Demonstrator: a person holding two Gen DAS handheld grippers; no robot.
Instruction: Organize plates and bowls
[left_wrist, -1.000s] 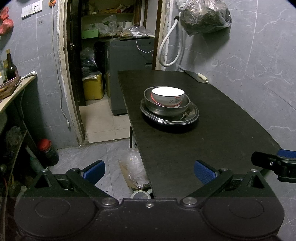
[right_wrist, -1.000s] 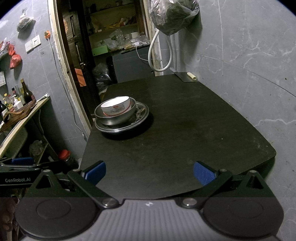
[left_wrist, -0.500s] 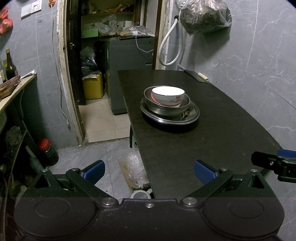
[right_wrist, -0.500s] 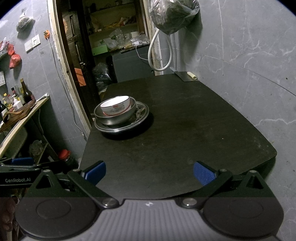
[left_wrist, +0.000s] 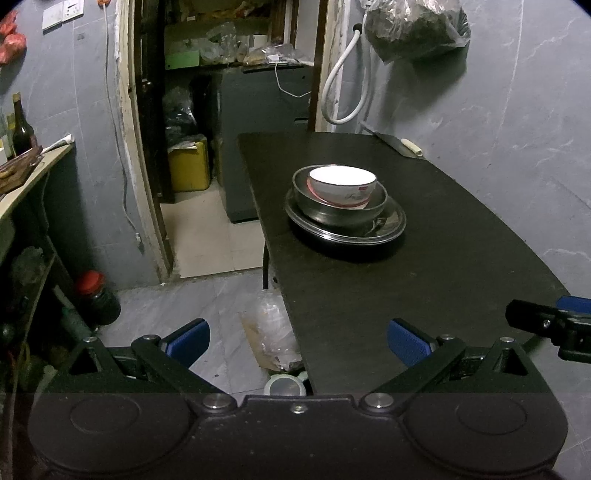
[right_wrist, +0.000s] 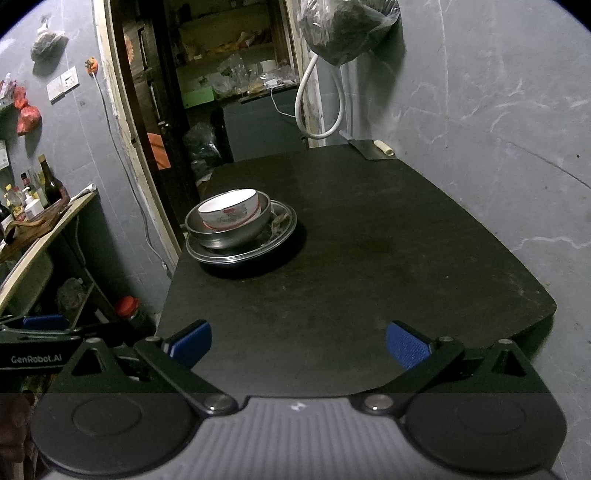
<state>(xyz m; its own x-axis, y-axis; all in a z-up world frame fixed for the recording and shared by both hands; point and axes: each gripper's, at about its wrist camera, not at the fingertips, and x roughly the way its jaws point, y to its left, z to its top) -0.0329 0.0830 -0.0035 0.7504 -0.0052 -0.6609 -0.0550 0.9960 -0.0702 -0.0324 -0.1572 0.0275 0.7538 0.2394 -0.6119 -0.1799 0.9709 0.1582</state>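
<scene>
your left gripper (left_wrist: 298, 339) and right gripper (right_wrist: 298, 340) both hang at the near edge of the black bench (right_wrist: 369, 266), fingers spread wide and holding nothing. the white bowl (right_wrist: 231, 212) sits in a steel bowl (right_wrist: 231, 230) on a steel plate (right_wrist: 282, 225), stacked near the bench's left edge, well apart from both grippers.

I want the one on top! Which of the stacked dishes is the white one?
The white ceramic bowl, at the very top. It sits inside the steel bowl, which rests on the steel plate; those two are shiny grey metal.
</scene>
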